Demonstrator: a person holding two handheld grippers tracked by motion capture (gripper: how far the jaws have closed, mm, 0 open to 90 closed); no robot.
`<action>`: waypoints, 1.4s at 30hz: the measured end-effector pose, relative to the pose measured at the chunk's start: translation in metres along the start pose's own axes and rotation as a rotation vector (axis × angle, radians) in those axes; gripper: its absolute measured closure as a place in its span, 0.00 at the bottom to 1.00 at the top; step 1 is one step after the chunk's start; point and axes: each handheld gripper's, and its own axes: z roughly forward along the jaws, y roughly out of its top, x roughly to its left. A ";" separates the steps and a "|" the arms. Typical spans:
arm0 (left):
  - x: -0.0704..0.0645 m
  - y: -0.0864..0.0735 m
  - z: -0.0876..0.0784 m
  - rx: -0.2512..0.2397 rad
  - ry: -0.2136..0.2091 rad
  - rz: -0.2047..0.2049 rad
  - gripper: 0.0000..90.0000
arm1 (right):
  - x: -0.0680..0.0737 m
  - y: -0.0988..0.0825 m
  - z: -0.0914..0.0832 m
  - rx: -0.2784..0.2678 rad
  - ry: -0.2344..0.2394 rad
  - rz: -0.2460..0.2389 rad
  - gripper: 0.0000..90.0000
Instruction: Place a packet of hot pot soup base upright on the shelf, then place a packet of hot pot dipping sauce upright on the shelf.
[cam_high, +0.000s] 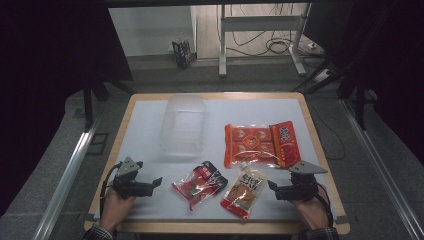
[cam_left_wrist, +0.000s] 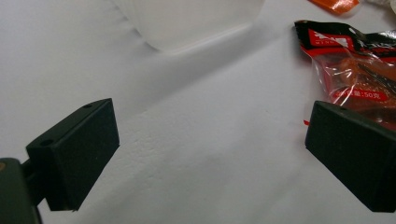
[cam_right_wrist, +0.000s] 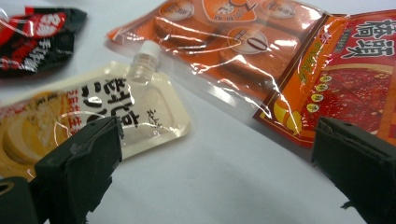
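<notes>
While both hands rest low at the near edge of the white surface (cam_high: 150, 145), I see my left gripper (cam_high: 156, 183) with jaws wide apart and nothing between them, just beside the red-and-black snack packet (cam_high: 200, 184). My right gripper (cam_high: 272, 186) also stands with jaws apart, empty, next to the spouted pouch (cam_high: 245, 192). Beyond lie an orange snack pack (cam_high: 261, 144) and a clear plastic container (cam_high: 183, 125).
</notes>
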 end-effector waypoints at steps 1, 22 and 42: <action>0.000 0.000 0.000 0.000 -0.003 0.003 0.03 | -0.001 0.000 0.000 -0.005 0.002 0.005 0.02; -0.005 -0.005 -0.003 0.008 -0.006 0.022 0.03 | 0.003 0.006 0.010 0.011 0.025 -0.010 0.01; -0.005 -0.007 -0.002 0.028 -0.009 0.028 0.03 | -0.003 0.005 0.008 -0.009 -0.012 0.018 0.01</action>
